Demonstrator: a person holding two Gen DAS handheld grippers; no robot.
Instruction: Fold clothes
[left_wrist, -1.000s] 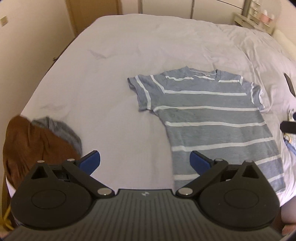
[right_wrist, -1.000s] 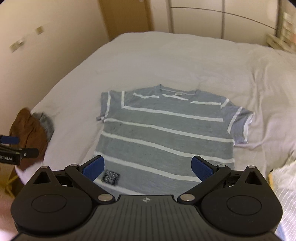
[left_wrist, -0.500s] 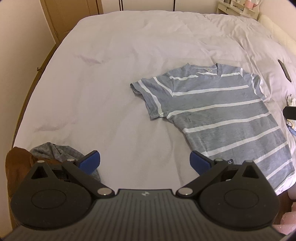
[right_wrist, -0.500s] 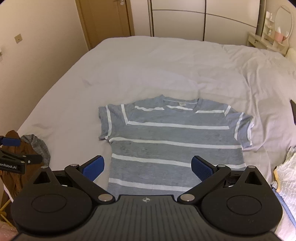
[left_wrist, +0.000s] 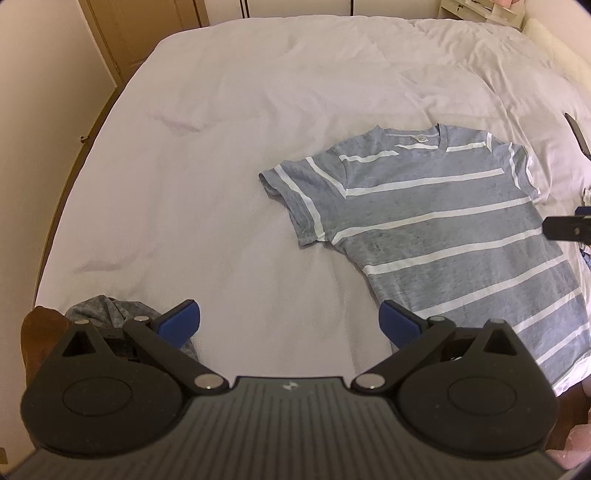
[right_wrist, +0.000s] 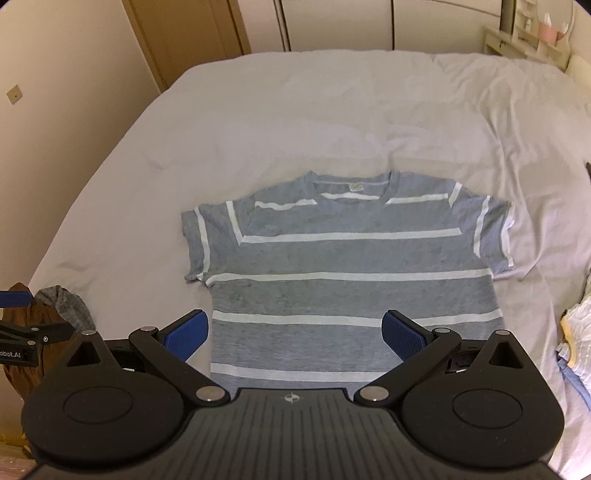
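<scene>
A grey T-shirt with white stripes (right_wrist: 351, 258) lies spread flat on the white bed (right_wrist: 332, 110), collar away from me, both short sleeves out. In the left wrist view the same T-shirt (left_wrist: 443, 229) sits to the right of centre. My right gripper (right_wrist: 295, 334) hovers open over the shirt's lower hem, nothing between its blue pads. Over bare sheet left of the hem, my left gripper (left_wrist: 290, 323) is open and holds nothing. Each gripper's tip shows at the edge of the other's view.
A heap of brown and grey clothes (left_wrist: 92, 314) lies at the bed's near left corner, also seen as a heap (right_wrist: 48, 310) in the right wrist view. Folded pale laundry (right_wrist: 576, 332) lies at the right edge. A wooden door (right_wrist: 192, 37) and wardrobe stand beyond the bed.
Both grippers have pulled back and risen, so the shirt sits farther off and more of the bed shows. Both stay open and empty. The shirt has not moved.
</scene>
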